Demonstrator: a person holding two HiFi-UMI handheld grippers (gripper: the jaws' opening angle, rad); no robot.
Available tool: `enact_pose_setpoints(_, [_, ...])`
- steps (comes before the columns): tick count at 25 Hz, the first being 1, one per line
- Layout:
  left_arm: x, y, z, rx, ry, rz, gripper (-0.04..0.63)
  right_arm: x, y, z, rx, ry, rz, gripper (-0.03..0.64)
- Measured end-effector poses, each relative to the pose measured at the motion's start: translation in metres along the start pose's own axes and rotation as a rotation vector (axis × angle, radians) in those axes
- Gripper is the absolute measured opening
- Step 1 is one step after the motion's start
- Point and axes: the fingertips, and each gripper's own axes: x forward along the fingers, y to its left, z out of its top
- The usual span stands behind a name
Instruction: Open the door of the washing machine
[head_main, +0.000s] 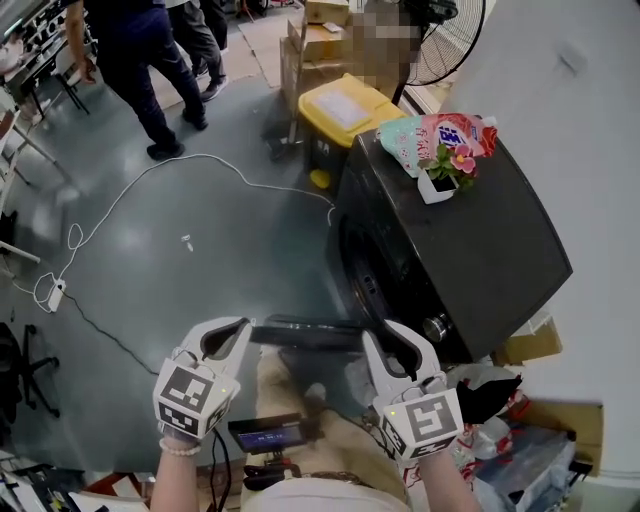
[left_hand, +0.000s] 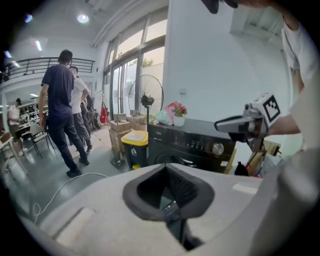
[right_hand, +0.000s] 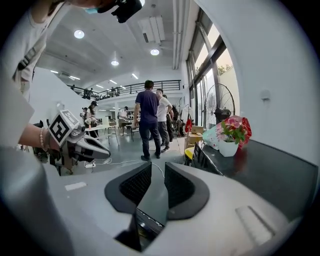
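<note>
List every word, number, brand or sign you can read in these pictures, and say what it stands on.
No text can be read.
Printed pouch on the washing machine: coloured print, too blurred.
Control panel of the machine: markings too small.
Yellow bin: pale label on lid, unreadable.
Small screen at the person's waist: lit, unreadable.
Left marker cube, right marker cube: square patterns, no words.

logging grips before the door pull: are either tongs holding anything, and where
Nothing is held. The left tongs are shut with nothing between them; the right tongs stand apart, also empty.
</note>
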Motion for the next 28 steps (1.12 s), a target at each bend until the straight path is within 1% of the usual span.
enact_pose_setpoints(4, [-0.022,-0.007,0.037,0.008,-0.068,0.021,-0.006,-0.01,0.003,0.02,-0.011,-0.046,-0.006,0.084])
enact_pose_setpoints(7, [-0.041,-0.01,0.06,0.004,-0.131,0.045,-0.006,-0.016,0.004,0.032,-0.01,-0.074,-0.014,0.058])
enact_pose_setpoints(10, [-0.053,-0.016,0.073,0.018,-0.159,0.058,-0.006,-0.023,0.004,0.039,-0.01,-0.093,-0.019,0.058])
enact_pose_setpoints(12, [-0.057,-0.02,0.078,0.032,-0.165,0.059,-0.005,-0.027,0.003,0.042,-0.011,-0.103,-0.025,0.051])
enact_pose_setpoints(15, [-0.061,-0.025,0.08,0.036,-0.17,0.052,-0.005,-0.033,0.002,0.043,0.002,-0.113,-0.035,0.015])
enact_pose_setpoints(20, [-0.072,-0.032,0.081,0.031,-0.184,0.039,-0.005,-0.039,0.006,0.042,0.008,-0.112,-0.035,0.004])
enact_pose_setpoints(28, [-0.067,-0.043,0.08,0.024,-0.193,0.007,-0.005,-0.045,0.005,0.041,-0.012,-0.109,-0.044,0.003])
